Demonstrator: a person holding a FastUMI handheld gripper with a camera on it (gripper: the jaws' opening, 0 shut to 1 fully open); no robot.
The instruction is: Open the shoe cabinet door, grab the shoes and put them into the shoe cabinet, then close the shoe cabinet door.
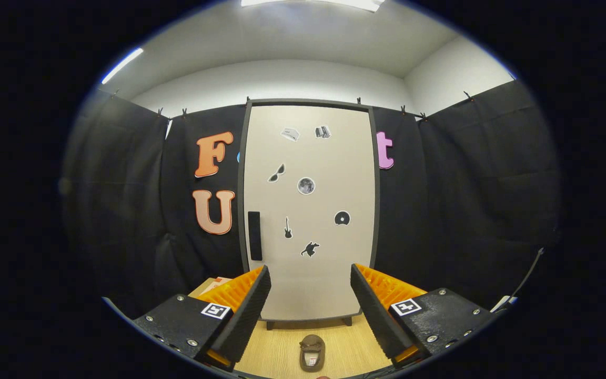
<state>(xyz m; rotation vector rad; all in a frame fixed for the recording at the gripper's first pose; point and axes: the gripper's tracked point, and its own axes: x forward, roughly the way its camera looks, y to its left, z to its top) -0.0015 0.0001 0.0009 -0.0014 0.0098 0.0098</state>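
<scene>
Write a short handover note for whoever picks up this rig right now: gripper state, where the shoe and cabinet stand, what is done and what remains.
Hand-held gripper: open, holding nothing, fingers spread and aimed at the shoe cabinet.
Shoe cabinet: stands upright against the booth's wall, beyond the fingers. Its door is shut; the dark handle sits along the door's left edge.
Shoe: one brown shoe lies on the wooden floor in front of the cabinet, between the fingers and below them, untouched.
Done: nothing yet.
Left: open the door by the handle, pick up the shoe, place it inside, close the door.
</scene>
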